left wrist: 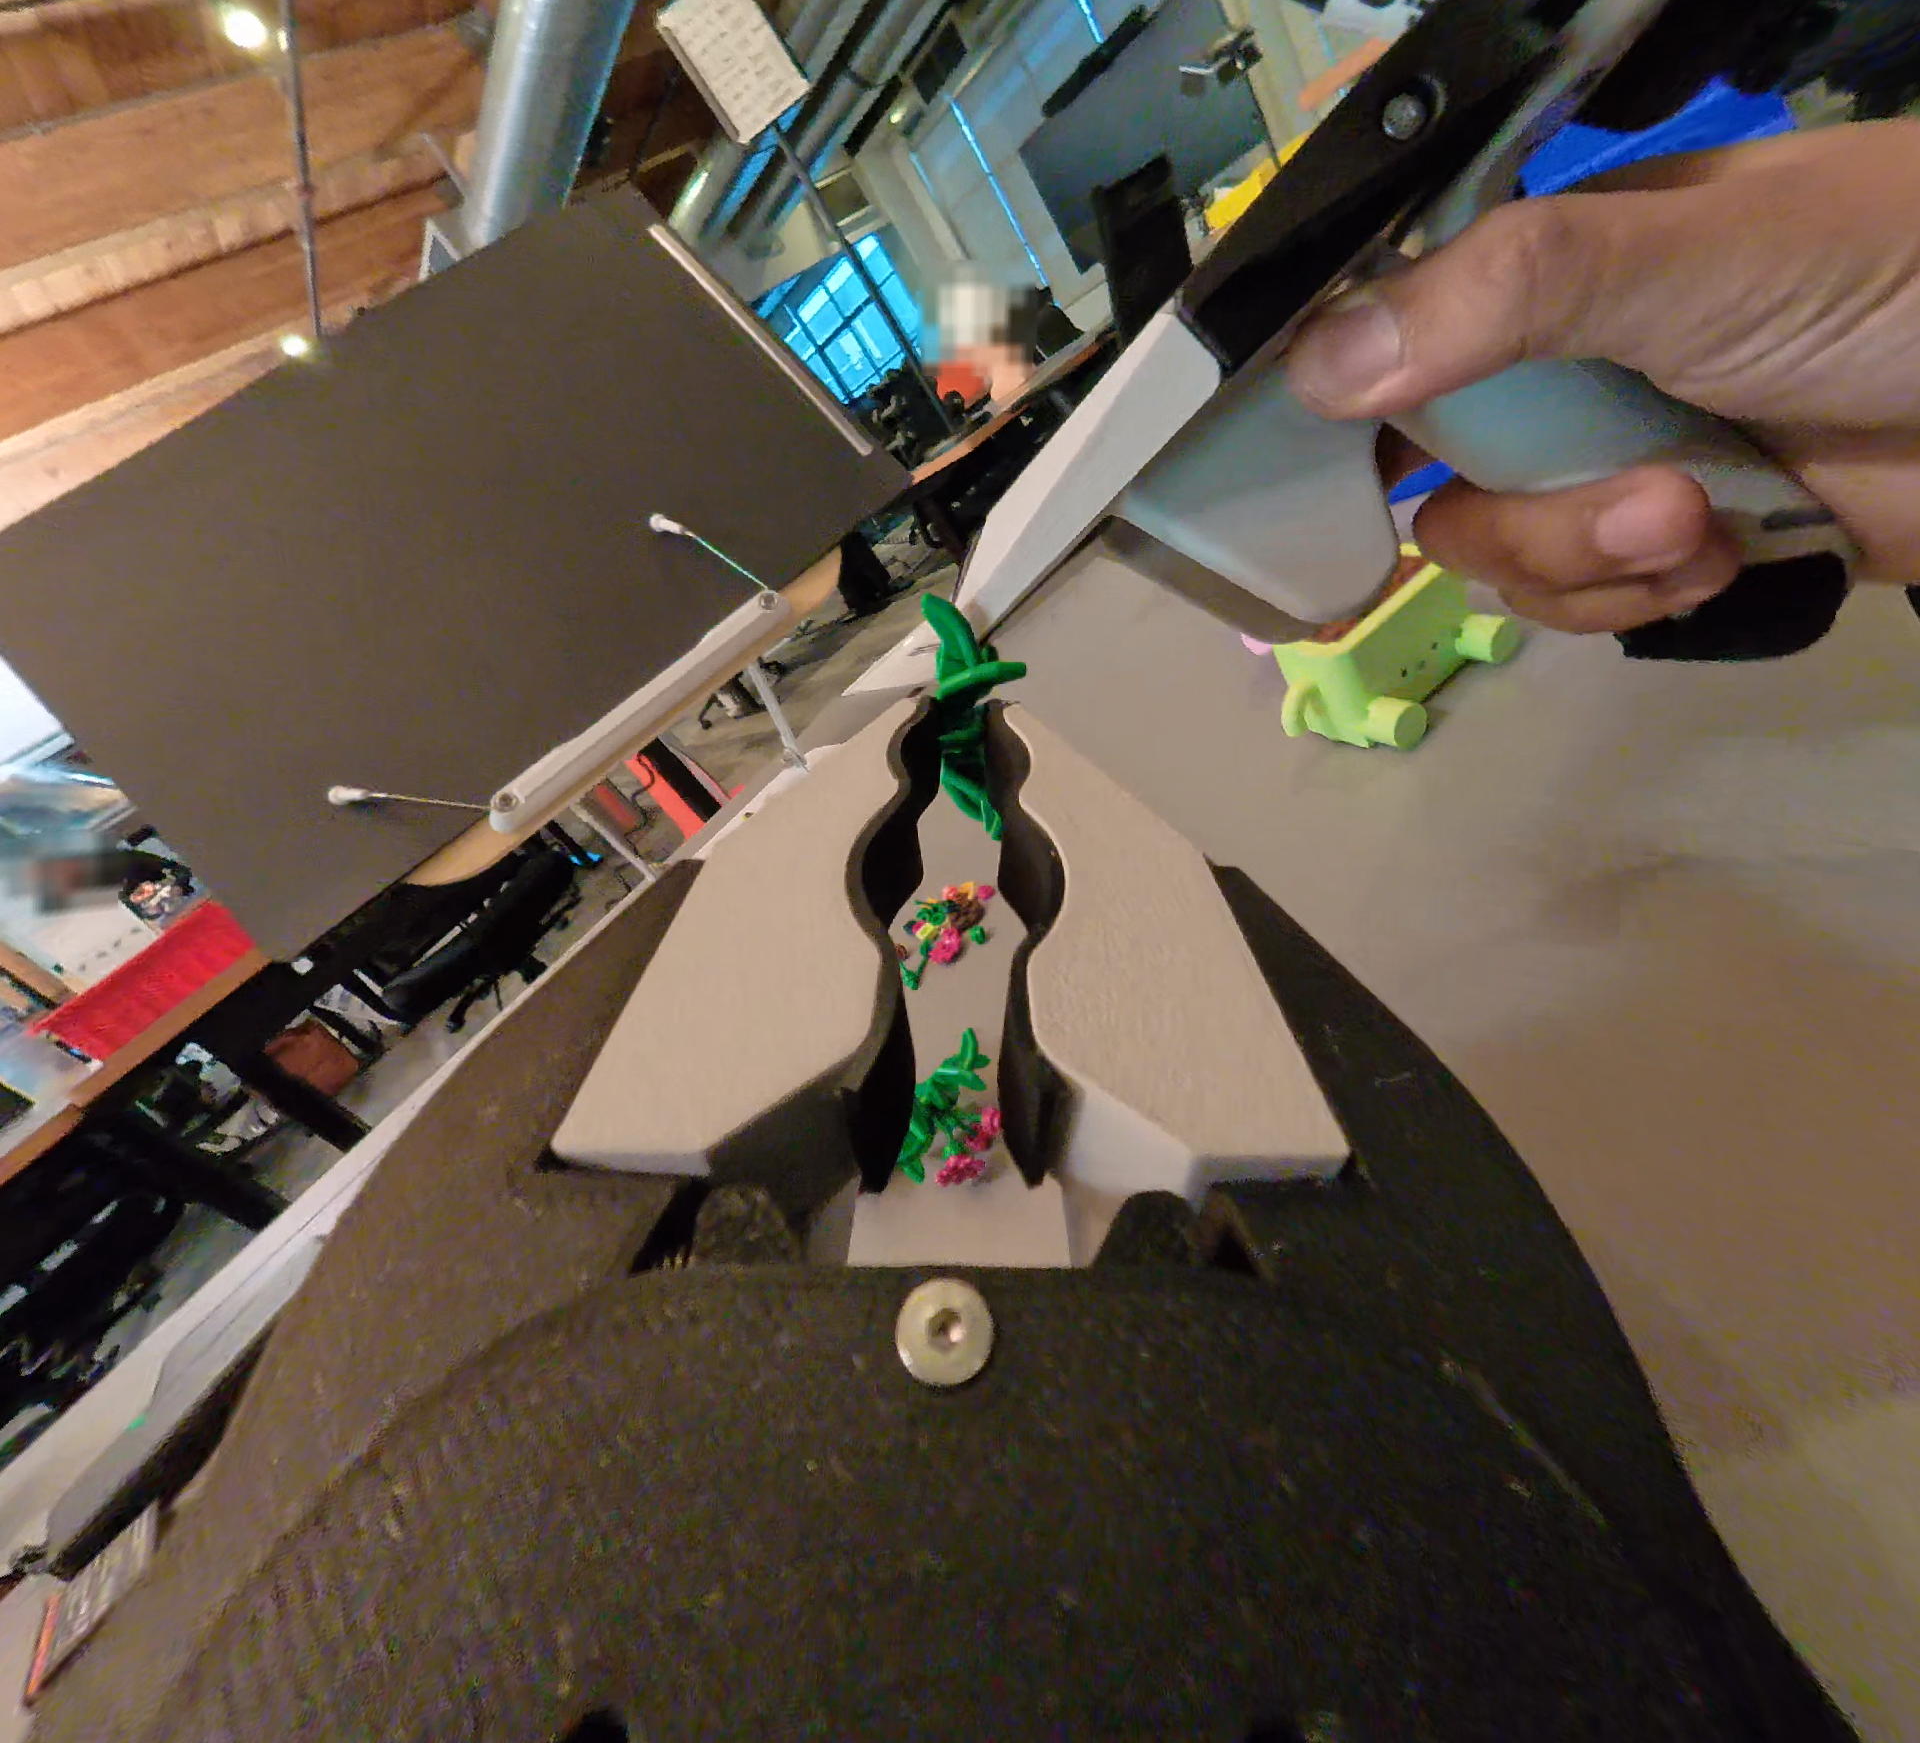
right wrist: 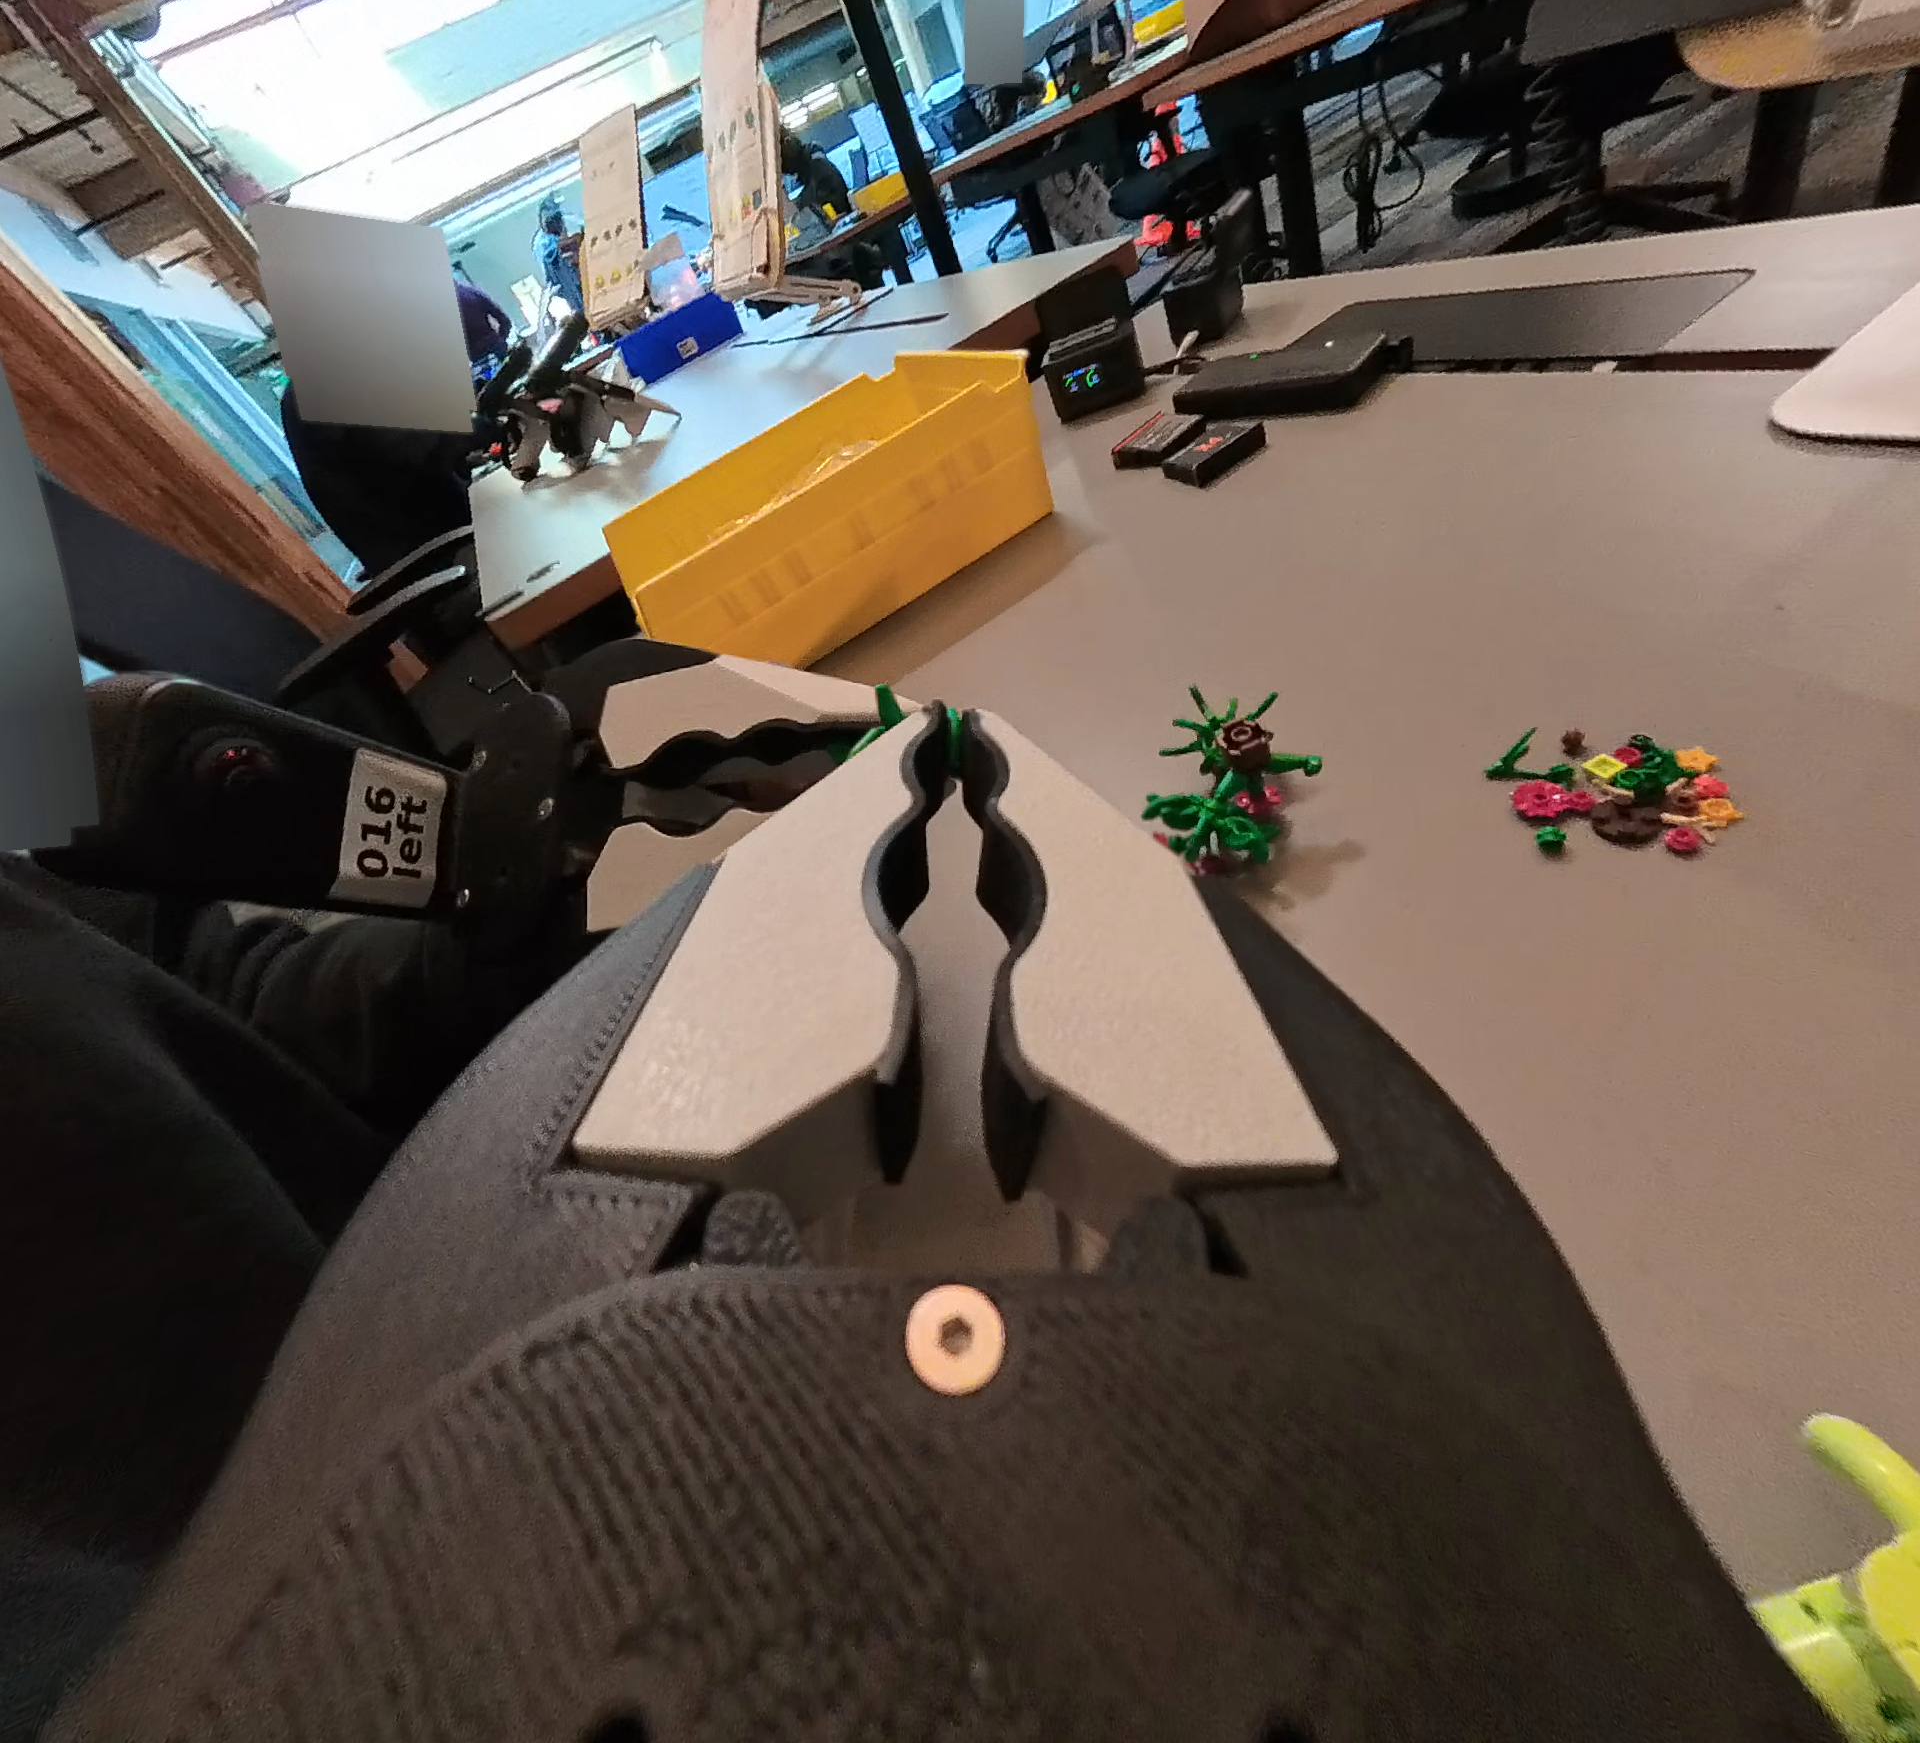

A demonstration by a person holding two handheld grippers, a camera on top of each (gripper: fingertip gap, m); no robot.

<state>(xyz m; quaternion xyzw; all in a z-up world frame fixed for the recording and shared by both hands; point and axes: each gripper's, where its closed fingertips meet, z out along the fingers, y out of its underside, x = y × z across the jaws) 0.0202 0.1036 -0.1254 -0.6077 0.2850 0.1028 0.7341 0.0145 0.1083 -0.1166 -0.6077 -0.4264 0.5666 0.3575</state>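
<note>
My left gripper (left wrist: 961, 714) is shut at its tips on a green toy plant stem (left wrist: 968, 677), held above the grey table (left wrist: 1455, 966). The right gripper's fingers (left wrist: 1091, 467) come in from the upper right and meet the top of the same stem. In the right wrist view my right gripper (right wrist: 956, 725) is shut on the green stem (right wrist: 948, 743). The left gripper's finger (right wrist: 707, 696) reaches it from the left. A small plant with pink flowers (right wrist: 1226, 800) and a pile of loose coloured pieces (right wrist: 1621, 789) lie on the table beyond.
A light green toy figure (left wrist: 1382, 665) stands on the table to the right. A yellow bin (right wrist: 831, 530) sits at the far left edge. Black devices (right wrist: 1288, 374) and a black mat lie at the back. A black board (left wrist: 416, 550) stands beyond the table. Less than 4 cm separates the two grippers' tips.
</note>
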